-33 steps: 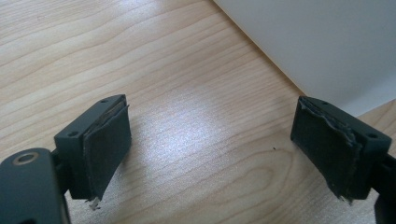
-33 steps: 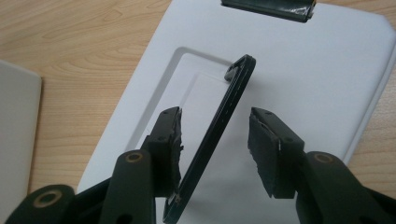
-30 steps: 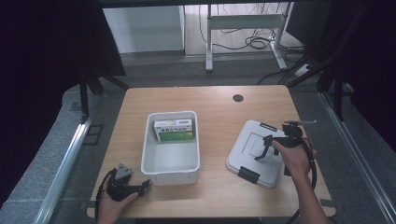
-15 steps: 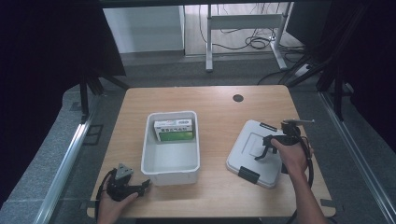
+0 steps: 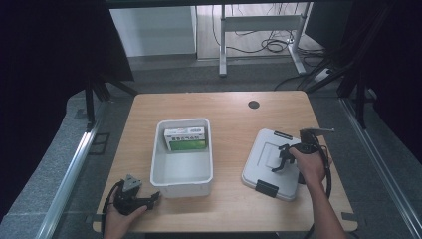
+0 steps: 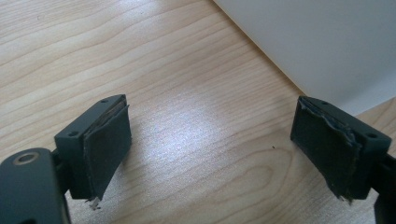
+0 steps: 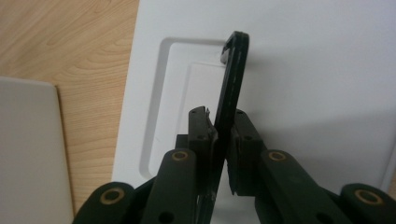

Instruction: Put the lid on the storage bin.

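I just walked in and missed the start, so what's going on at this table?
A person works with two handheld grippers. The right gripper is shut on the black handle of a white lid lying on the table. The left gripper rests open beside the open white bin, which holds a green box.

The open white bin [image 5: 182, 172] stands mid-table with a green box [image 5: 185, 139] leaning at its far end, so its near half is free to reach into, while its walls block a straight path between the two sides of the wooden table [image 5: 229, 107]. The left gripper [image 5: 149, 199] sits with its jaws spread wide just beside the bin's near left corner, with bare wood beneath and to its left. On the right, the flat white lid [image 5: 268, 159] covers most of that side under the right gripper [image 5: 279, 162], which pinches the lid's raised black handle [image 7: 232, 88], leaving open passage across the far strip of table apart from a small dark round spot [image 5: 254, 104].
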